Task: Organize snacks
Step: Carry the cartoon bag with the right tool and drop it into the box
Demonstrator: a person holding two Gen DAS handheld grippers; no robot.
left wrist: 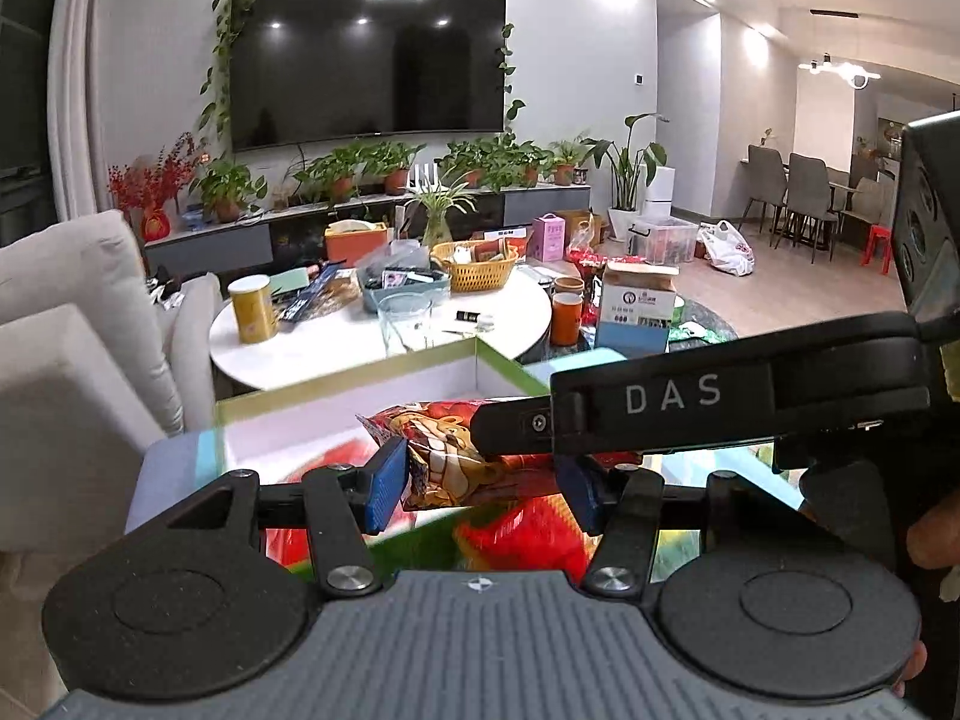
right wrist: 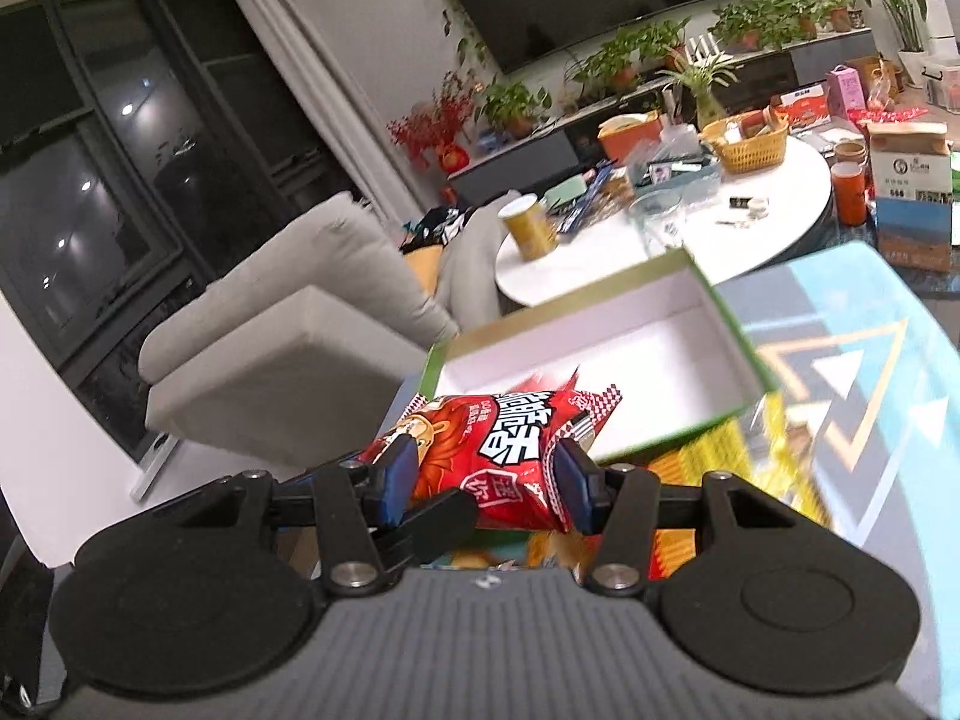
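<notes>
My left gripper (left wrist: 480, 474) has a snack packet (left wrist: 447, 450) between its pads, my right gripper (right wrist: 483, 477) has another snack packet (right wrist: 510, 456) between its own, and the right tool's finger crosses in front of the left view from the right. Just behind both packets lies the open box (right wrist: 600, 354), and more snack packs (left wrist: 528, 531) lie below the left gripper. Behind the box stands the round table (left wrist: 336, 348), sofa (left wrist: 78, 324) to its left, TV (left wrist: 366, 60) on the wall behind.
</notes>
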